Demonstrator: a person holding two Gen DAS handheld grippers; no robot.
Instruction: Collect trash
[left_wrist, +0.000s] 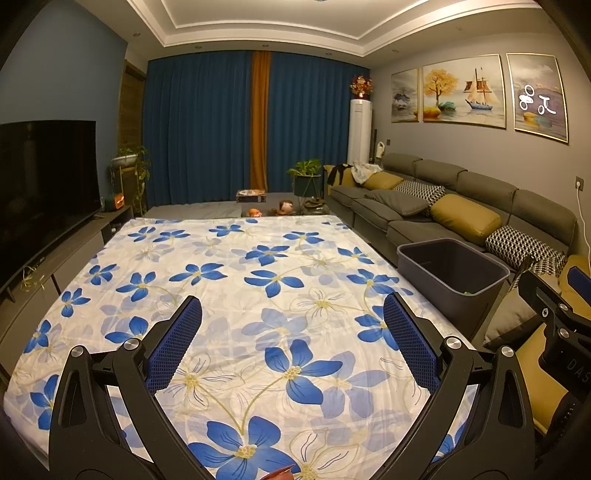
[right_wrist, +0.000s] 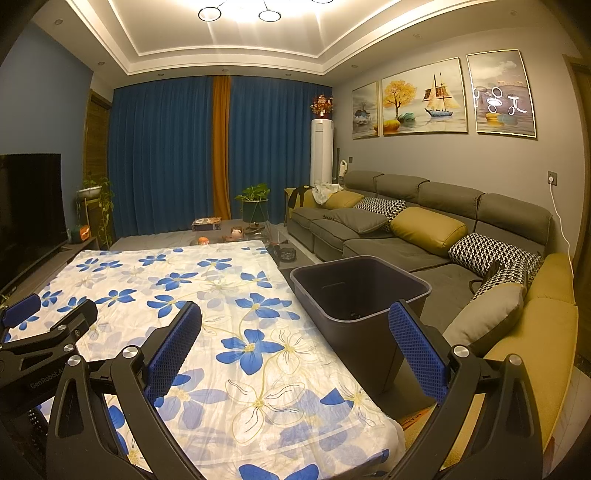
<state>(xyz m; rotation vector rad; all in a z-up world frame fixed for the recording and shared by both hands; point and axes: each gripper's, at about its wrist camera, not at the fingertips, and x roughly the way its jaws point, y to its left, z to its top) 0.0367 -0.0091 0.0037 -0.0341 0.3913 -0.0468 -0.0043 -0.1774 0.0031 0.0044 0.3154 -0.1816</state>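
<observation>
Both claws are spread wide and hold nothing: the left claw (left_wrist: 291, 325) over the flowered desk (left_wrist: 229, 280), the right claw (right_wrist: 295, 328) over its right edge. The bin (right_wrist: 369, 295) stands just beside that edge, between desk and sofa (right_wrist: 406, 243), with small scraps (left_wrist: 468, 292) inside.

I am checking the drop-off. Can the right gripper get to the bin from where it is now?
Probably yes. The right gripper is open and empty, and the bin stands just ahead, beside the table, with its top open. Nothing lies between them.
</observation>
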